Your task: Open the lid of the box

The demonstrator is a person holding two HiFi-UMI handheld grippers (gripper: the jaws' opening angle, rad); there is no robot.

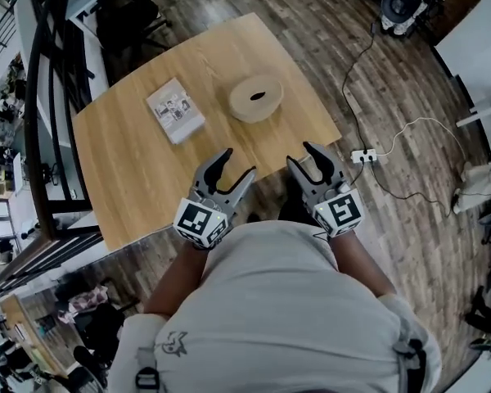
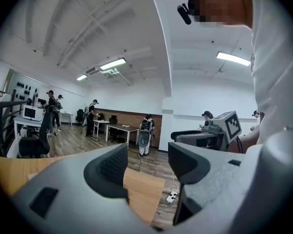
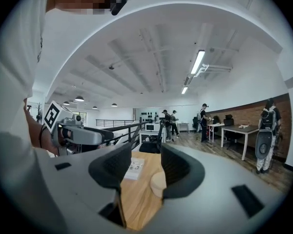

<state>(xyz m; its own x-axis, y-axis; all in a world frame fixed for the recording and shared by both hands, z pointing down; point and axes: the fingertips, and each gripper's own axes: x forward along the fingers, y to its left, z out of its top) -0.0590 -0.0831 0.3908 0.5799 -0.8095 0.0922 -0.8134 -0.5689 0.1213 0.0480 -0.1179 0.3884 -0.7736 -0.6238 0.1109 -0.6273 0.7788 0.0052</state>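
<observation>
The box is round and tan, with a dark slot in its closed lid, and it stands toward the far side of the wooden table. In the right gripper view the box shows partly behind one jaw. My left gripper is open over the table's near edge, well short of the box, with nothing between its jaws. My right gripper is open beside it, just off the table's near corner, and is also empty. Each gripper view shows open jaws, left gripper and right gripper.
A white booklet lies left of the box. A power strip and its cable run across the wood floor to the right. An office chair and a dark railing border the table's far and left sides. People stand far off.
</observation>
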